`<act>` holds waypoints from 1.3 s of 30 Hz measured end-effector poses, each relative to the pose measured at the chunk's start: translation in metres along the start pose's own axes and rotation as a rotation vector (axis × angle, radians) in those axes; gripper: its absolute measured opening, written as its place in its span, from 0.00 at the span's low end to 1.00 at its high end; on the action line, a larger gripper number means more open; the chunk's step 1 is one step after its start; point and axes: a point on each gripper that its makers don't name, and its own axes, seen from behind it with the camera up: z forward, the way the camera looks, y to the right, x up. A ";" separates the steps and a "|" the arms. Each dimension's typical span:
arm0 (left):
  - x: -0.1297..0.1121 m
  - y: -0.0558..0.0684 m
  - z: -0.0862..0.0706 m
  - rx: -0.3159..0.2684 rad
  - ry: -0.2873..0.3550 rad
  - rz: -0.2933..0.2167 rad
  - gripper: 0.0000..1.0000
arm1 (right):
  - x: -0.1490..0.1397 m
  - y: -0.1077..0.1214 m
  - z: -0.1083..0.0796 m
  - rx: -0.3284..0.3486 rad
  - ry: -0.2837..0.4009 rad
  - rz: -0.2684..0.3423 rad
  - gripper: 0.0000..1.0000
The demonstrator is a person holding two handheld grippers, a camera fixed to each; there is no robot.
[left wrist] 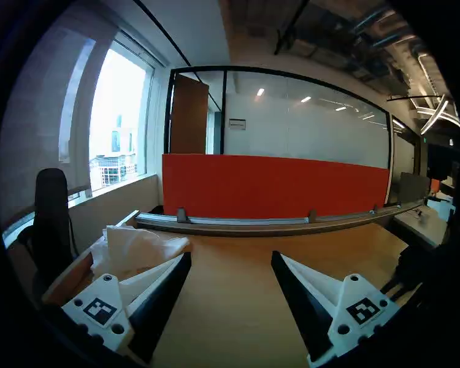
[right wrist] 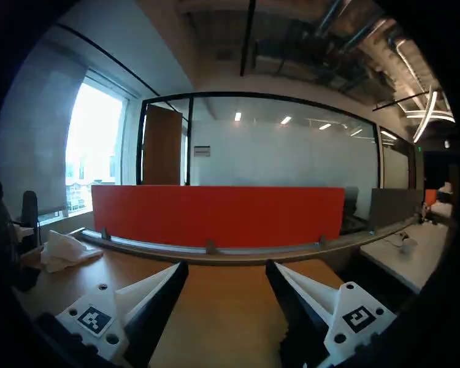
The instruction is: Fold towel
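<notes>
A long wooden desk runs ahead of both tools, backed by an orange partition with a glass wall behind it. A bright window and a dark chair stand off to the left. The towel lies crumpled in a white heap on the left part of the desk, near the end by the window. It is not yet spread flat, so no fold has begun. The left gripper hangs above the bare wood with its fingers spread wide and nothing between them. In the left gripper view the heap sits ahead and to the left, just past the tip of the left finger. Whether the two touch cannot be told. The right gripper is likewise splayed and empty, and in the right gripper view the towel is small and far to the left, well apart from the jaws. The left gripper therefore seems the nearer of the two, and both would have to swing leftward to reach the cloth. The heap shows no clear long side or corner, so it probably has to be pulled open before an edge can be picked.
</notes>
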 end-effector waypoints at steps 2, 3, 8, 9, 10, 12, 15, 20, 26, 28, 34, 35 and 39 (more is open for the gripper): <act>-0.002 -0.001 0.000 -0.002 0.004 -0.002 0.97 | 0.000 -0.003 0.000 0.001 0.001 -0.002 0.98; -0.003 -0.001 0.000 -0.004 0.005 -0.003 0.97 | -0.001 -0.004 0.001 0.000 0.003 -0.003 0.98; -0.013 0.001 0.004 -0.024 0.006 -0.004 0.97 | -0.011 -0.008 0.003 -0.016 0.006 -0.001 0.98; -0.015 0.001 0.004 -0.026 0.009 -0.005 0.97 | -0.013 -0.009 0.003 -0.018 0.005 -0.001 0.98; -0.016 0.001 0.005 -0.027 0.015 -0.007 0.97 | -0.015 -0.010 0.003 -0.018 0.006 -0.002 0.98; -0.020 0.000 0.007 -0.028 0.027 -0.009 0.97 | -0.019 -0.013 0.003 -0.019 0.008 -0.004 0.98; -0.027 -0.001 0.009 -0.026 0.045 0.003 0.97 | -0.025 -0.018 0.003 -0.020 0.013 -0.012 0.98; -0.048 -0.003 0.014 -0.012 0.065 0.034 0.97 | -0.039 -0.024 0.003 -0.022 0.012 -0.018 0.98; -0.069 0.000 0.018 -0.006 0.089 0.051 0.97 | -0.054 -0.026 0.005 -0.027 0.009 -0.010 0.98; -0.077 0.000 0.019 0.001 0.098 0.050 0.97 | -0.060 -0.026 0.006 -0.025 -0.001 -0.011 0.98; -0.102 0.000 0.023 0.017 0.112 0.045 0.97 | -0.065 -0.022 0.008 -0.031 -0.003 -0.023 0.98; -0.105 0.000 0.024 0.017 0.113 0.046 0.97 | -0.065 -0.021 0.008 -0.034 0.000 -0.024 0.98; -0.117 0.002 0.027 0.023 0.123 0.065 0.97 | -0.073 -0.016 0.011 -0.045 -0.009 -0.022 0.98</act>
